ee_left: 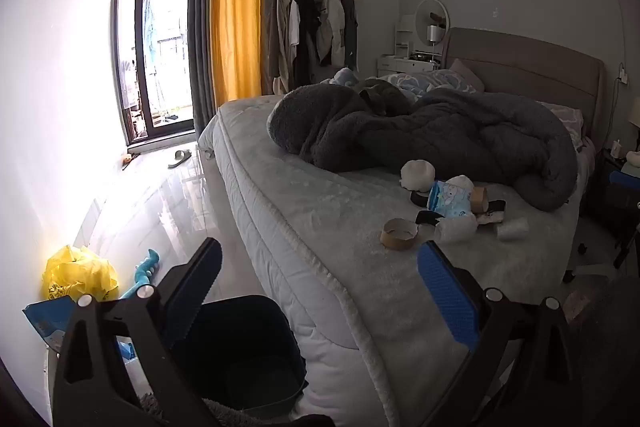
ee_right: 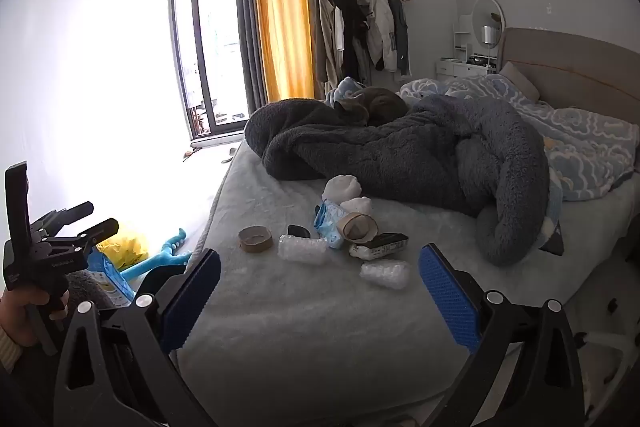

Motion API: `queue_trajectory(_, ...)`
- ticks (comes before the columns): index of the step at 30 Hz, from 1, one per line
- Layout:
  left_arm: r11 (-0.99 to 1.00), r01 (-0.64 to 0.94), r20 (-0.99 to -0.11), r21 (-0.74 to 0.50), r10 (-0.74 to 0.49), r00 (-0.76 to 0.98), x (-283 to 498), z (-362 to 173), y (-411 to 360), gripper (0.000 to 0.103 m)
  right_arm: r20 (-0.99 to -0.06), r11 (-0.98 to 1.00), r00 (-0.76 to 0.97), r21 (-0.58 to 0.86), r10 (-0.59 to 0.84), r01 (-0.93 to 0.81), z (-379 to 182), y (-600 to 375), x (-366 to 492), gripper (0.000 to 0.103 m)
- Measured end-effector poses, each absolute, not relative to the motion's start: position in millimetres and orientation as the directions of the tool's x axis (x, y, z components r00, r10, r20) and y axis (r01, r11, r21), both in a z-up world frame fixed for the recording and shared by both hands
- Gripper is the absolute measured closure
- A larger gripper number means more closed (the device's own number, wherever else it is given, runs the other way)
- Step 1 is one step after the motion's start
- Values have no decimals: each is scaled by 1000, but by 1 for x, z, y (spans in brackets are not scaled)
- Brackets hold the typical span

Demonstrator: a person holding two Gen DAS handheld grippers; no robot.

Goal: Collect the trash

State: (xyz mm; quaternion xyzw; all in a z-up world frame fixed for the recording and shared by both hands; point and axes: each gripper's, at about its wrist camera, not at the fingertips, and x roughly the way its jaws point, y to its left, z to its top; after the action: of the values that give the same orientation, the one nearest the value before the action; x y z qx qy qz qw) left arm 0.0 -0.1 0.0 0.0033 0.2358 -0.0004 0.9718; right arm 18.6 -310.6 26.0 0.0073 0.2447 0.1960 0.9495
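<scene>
Trash clustered on the near half of the bed (ee_right: 304, 327), just in front of the dark fleece blanket (ee_right: 400, 155): a cardboard tape ring (ee_right: 255, 239) off to the left, two bubble-wrap rolls (ee_right: 303, 249) nearest, a blue printed wrapper (ee_right: 328, 223), a larger cardboard roll core (ee_right: 357, 227), a crumpled label pack (ee_right: 378, 245), two white wads (ee_right: 341, 188) at the far side. Likely all light, none fragile. Bubble wrap soft and springy, probably slick, so best pinched across the middle of the roll and squeezed well. Tape ring stiff; taken across its wall, one pad inside and one outside, or across the full width if the span allows. Wrapper limp and crinkly, best caught at a raised fold. Wads soft, gripped anywhere. Right gripper (ee_right: 320, 291) spread to full width, nothing between the pads, hovering short of the pile and angled down at it. Left gripper (ee_left: 320, 291) equally wide and empty, poised over the near left corner of the bed, with the dark bin (ee_left: 248, 355) on the floor just below it, apparently the drop point. Grey cat (ee_right: 370, 105) curled on the blanket at the far side, well apart from the pile. Yellow bag (ee_left: 80, 273) and blue toy (ee_left: 146, 273) on the floor to the left, by the wall.
</scene>
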Motion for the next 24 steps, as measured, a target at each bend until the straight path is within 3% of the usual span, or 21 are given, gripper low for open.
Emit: queue_trajectory(24, 1000, 2, -459, 17, 6, 888, 0, 0, -1, 3, -465, 923, 803, 99, 373, -372, 25, -309, 18, 3)
